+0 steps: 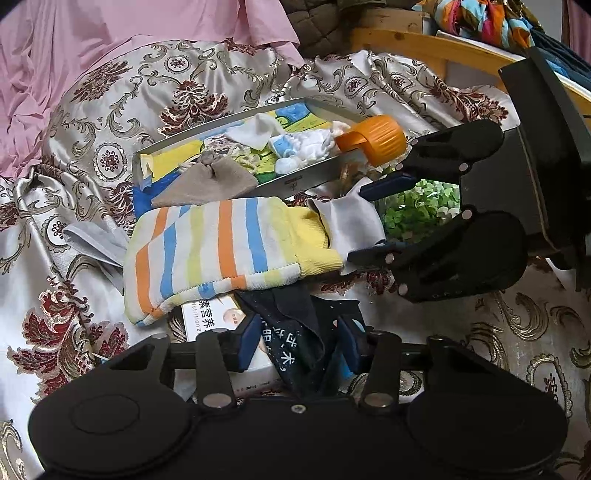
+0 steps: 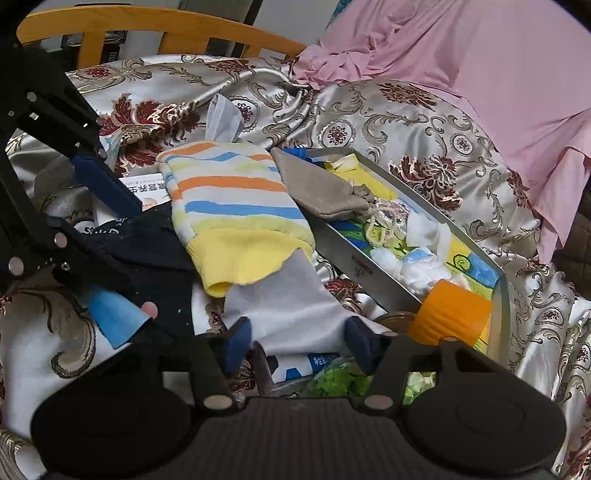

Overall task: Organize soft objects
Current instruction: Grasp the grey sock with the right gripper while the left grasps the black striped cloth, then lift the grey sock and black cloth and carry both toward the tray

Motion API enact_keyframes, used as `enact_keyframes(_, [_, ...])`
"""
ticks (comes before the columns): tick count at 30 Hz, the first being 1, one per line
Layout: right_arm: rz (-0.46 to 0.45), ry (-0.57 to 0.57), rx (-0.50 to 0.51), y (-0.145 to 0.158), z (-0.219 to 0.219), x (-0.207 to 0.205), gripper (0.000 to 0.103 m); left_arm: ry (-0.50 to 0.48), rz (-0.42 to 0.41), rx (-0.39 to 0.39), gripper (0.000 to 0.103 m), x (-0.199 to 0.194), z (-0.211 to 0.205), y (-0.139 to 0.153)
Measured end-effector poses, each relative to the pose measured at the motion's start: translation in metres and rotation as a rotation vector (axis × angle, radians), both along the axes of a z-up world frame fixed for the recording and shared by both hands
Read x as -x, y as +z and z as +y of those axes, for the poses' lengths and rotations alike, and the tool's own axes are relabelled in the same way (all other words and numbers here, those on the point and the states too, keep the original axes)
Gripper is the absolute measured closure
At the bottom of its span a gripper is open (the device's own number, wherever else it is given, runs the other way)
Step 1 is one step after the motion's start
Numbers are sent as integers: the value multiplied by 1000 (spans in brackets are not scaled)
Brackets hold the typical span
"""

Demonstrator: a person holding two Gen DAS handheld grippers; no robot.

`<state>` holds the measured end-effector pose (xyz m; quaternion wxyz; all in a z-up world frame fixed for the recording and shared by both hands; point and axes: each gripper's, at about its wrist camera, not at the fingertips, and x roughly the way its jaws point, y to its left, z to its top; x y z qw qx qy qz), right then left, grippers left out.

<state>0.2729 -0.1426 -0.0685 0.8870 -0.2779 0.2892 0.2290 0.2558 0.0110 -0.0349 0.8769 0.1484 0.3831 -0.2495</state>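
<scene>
A striped sock with orange, blue and yellow bands and a yellow cuff lies on the brocade bedcover. A grey cloth sticks out from under its cuff. My right gripper is open, with that grey cloth's end between its blue fingers. My left gripper is open too, straddling a dark navy cloth with white characters. Leaning on the rim of a metal tray is a tan cloth pouch; white and blue soft bits lie inside the tray.
An orange-capped bottle rests at the tray's corner. A bag of green pieces sits under the right gripper. A white booklet lies under the cloths. Pink sheet and wooden rail border the bed.
</scene>
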Motion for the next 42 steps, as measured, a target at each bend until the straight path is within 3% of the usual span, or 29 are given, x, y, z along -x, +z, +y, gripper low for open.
enact_keyframes(4, [-4, -10, -5, 1, -1, 0, 60, 18, 7, -2, 66, -2, 1, 1])
enact_keyframes(16, [-18, -10, 8, -5, 3, 4, 79, 59, -3, -19, 75, -3, -2, -2])
enact_keyframes(23, [-2, -13, -19, -5, 0, 3, 84, 57, -7, -24, 80, -2, -4, -2])
enact_keyframes(28, [8, -19, -39, -5, -2, 3, 91, 55, -3, -16, 90, -1, -5, -3])
enact_keyframes(42, [62, 2, -125, 3, -8, 12, 98, 77, -3, 39, 96, 10, 1, -3])
